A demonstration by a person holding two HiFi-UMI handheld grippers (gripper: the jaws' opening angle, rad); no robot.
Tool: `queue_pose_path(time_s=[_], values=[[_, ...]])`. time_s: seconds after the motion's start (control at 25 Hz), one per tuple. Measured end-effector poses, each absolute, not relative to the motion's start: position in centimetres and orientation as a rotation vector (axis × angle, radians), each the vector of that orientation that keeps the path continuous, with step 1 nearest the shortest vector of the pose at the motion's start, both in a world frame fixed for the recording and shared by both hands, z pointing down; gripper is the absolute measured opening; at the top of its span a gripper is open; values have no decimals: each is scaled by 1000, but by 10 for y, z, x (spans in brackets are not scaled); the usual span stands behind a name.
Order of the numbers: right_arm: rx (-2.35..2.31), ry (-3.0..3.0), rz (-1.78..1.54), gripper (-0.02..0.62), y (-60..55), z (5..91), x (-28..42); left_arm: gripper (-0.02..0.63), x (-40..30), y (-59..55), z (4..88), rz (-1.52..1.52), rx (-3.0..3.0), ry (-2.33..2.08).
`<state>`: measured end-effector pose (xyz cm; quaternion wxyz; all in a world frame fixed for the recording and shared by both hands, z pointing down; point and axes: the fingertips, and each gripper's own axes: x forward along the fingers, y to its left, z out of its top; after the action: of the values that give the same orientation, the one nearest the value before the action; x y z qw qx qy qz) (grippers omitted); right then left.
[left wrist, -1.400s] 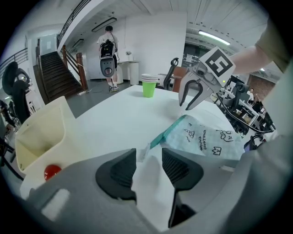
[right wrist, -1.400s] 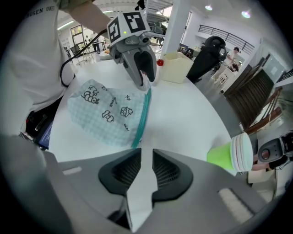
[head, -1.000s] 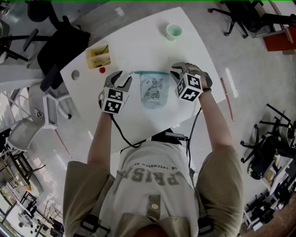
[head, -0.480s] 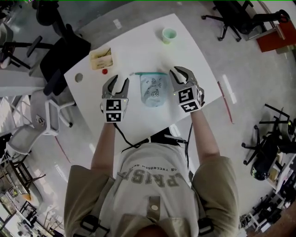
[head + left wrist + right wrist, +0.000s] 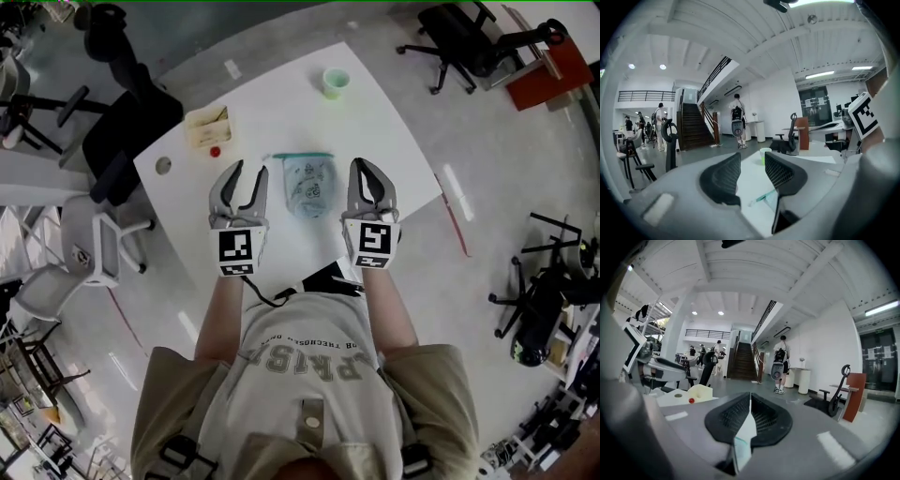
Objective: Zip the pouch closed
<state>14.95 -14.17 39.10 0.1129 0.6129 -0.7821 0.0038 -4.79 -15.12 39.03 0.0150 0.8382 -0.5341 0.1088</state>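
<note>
- Both tools have come up off the table since a second ago and now sit closer to the head camera. The right one has also rolled, so its marker cube faces up.
- Left gripper (image 5: 246,173): jaws apart and empty. Its own view only shows tabletop, a cup and a bit of zipper through the gap.
- Right gripper (image 5: 365,170): jaws closing, pads almost touching, nothing between them.
- The pouch (image 5: 309,186) lies flat on the white table (image 5: 384,131), between the two tools and a little beyond them. Neither one touches it.
- Its teal zipper (image 5: 302,156) runs along the far edge and looks straight and flat. My guess is it's zipped, but it's too small here to be sure the slider reached the end.
- If this is the pull-away, I'd keep lifting straight up and check that end before calling it done. If there's still a gap, pin one corner with one tool and run the slider with the other, so the pouch doesn't skate around.
- Other stuff: the green cup (image 5: 336,82) is well apart at the far side. A yellowish box (image 5: 208,125) and a small red thing (image 5: 216,151) sit off to the left of the pouch.
- Office chairs ring the table, none close enough to matter.
- Nothing really blocks the way back down to the zipper.
</note>
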Motion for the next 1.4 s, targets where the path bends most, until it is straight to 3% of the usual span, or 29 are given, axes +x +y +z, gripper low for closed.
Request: queue_pose_path(time_s=[0.84, 1.4], values=[[1946, -2316, -201, 2, -102, 326, 138, 14, -61, -128, 329, 151, 2687, -1833], [2012, -2333, -239, 2, -92, 312, 134, 14, -69, -122, 318, 56, 2674, -1879]])
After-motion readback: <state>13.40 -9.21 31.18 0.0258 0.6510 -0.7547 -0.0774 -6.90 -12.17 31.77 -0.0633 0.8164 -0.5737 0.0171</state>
